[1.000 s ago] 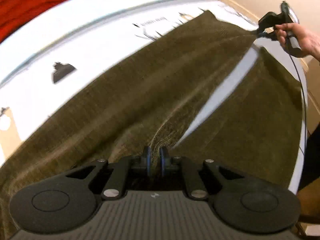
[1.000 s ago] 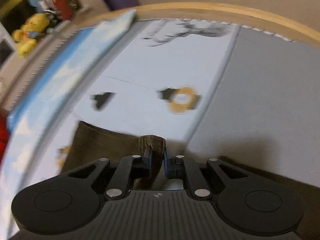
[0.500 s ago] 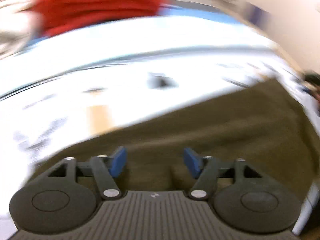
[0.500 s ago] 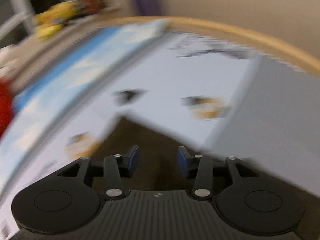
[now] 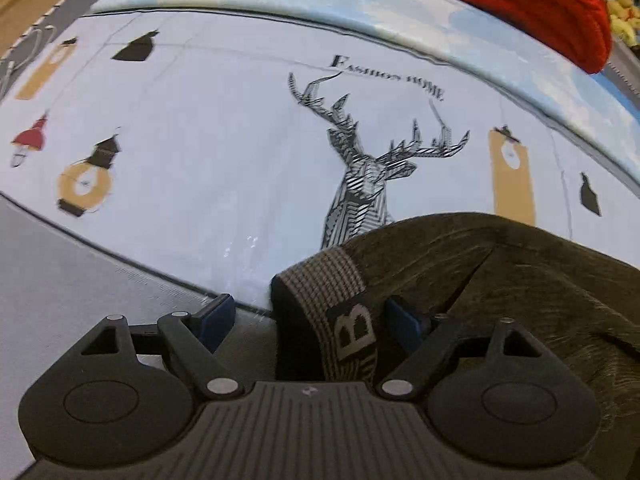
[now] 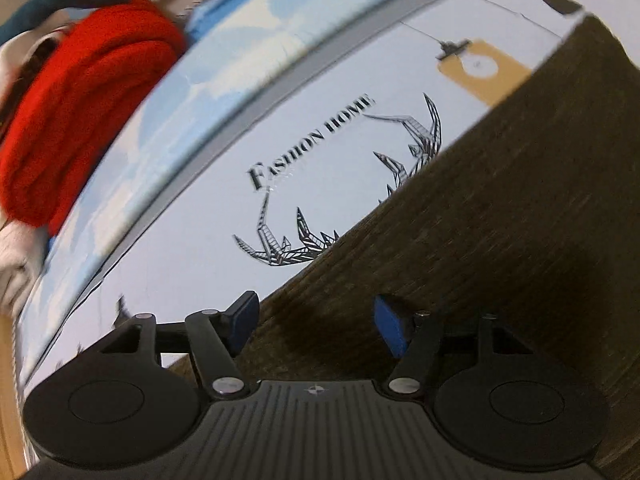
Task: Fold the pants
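Pants [image 5: 500, 280]: dark olive-brown knit, lying on a printed mat [image 5: 200, 160]. In the left wrist view the waistband [image 5: 344, 304], grey-striped with a large letter B, rises near the camera and stands between the spread fingers; the fabric runs off toward the lower right. In the right wrist view the pants [image 6: 500, 220] form a long flat strip, long axis running from the near bottom to the upper right, with one straight edge crossing the deer print [image 6: 340, 220].

Left gripper [image 5: 306, 320]: jaws spread wide, waistband in the gap, not clamped.

Right gripper [image 6: 316, 322]: jaws spread wide, above the pants' near end, holding nothing.

Mat: pale, printed with deer, lamps and lettering, blue border along the far side.

Red fabric [image 5: 520, 4]: bundled beyond the blue border, well apart from the pants.

Containers: none visible.
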The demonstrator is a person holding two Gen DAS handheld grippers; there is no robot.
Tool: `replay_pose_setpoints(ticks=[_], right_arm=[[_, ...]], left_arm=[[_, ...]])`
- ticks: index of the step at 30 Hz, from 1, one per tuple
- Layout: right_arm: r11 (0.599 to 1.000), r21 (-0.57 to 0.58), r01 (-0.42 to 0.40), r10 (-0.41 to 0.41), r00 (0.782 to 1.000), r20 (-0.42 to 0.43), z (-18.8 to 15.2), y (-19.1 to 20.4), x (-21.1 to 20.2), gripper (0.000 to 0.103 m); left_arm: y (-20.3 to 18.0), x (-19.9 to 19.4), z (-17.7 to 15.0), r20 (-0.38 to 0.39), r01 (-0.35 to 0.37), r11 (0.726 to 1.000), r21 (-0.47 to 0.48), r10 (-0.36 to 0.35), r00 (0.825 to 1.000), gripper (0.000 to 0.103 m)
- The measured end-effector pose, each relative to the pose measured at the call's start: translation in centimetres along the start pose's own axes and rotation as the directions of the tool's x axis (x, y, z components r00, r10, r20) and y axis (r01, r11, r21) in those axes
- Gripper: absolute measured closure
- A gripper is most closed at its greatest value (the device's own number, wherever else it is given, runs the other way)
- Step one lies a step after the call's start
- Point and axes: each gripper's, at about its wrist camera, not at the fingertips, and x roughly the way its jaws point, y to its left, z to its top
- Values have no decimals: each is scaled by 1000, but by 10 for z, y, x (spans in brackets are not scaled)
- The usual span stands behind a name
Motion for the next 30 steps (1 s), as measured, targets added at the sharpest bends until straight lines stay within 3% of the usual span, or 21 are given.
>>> replay_pose_setpoints(ticks=[3,5,7,9,10,11,12,15,16,17,18,19,22,26,30], right_arm=[[998,19,61,-62,998,28,-2,15,7,23],[993,12,121,-121,992,47,-1,27,12,23],[978,-29,206,-204,976,71,-6,38,19,35],[940,-71,333,-324,939,116,-13,46,21,81],[930,-64,362,-350,925,148,-15,46,18,88],[935,-42,351,-340,925,169,-14,44,15,100],[940,-20,341,-330,923,199,-13,42,8,101],[981,8,193,-182,910,373,-6,38,-12,101],[988,0,155,-142,909,392,-4,34,-12,100],[990,5,140,-131,918,375,-1,27,-8,92],[988,29,152,-153,930,334,2,19,-3,69],[984,66,163,-175,943,282,5,9,-1,62],[991,64,114,-127,958,255,9,-14,-19,62],[987,5,161,-153,928,339,23,-39,-73,61],[978,40,204,-205,918,341,23,-86,-123,60]], left_arm=[[3,5,5,34,41,999,22,-42,999,19],[-5,7,3,51,70,996,46,-73,996,26],[-15,4,-2,60,62,995,80,-67,996,33],[-16,6,-3,71,60,992,112,-68,995,52],[-17,8,-1,85,68,990,120,-79,993,55],[-18,5,-1,109,73,989,127,-87,990,57],[-19,1,0,143,73,988,134,-92,985,57],[-28,-12,0,246,60,985,164,-99,964,56],[-31,-13,-1,261,44,986,159,-85,962,56],[-32,-12,0,256,30,988,149,-68,964,52],[-32,-10,0,239,30,990,136,-62,969,42],[-32,-8,2,214,30,993,115,-55,975,41],[-30,-14,5,211,2,997,81,-19,977,41],[-24,-31,6,217,44,999,18,-47,975,41],[-28,-48,-1,209,41,999,33,-47,977,41]])
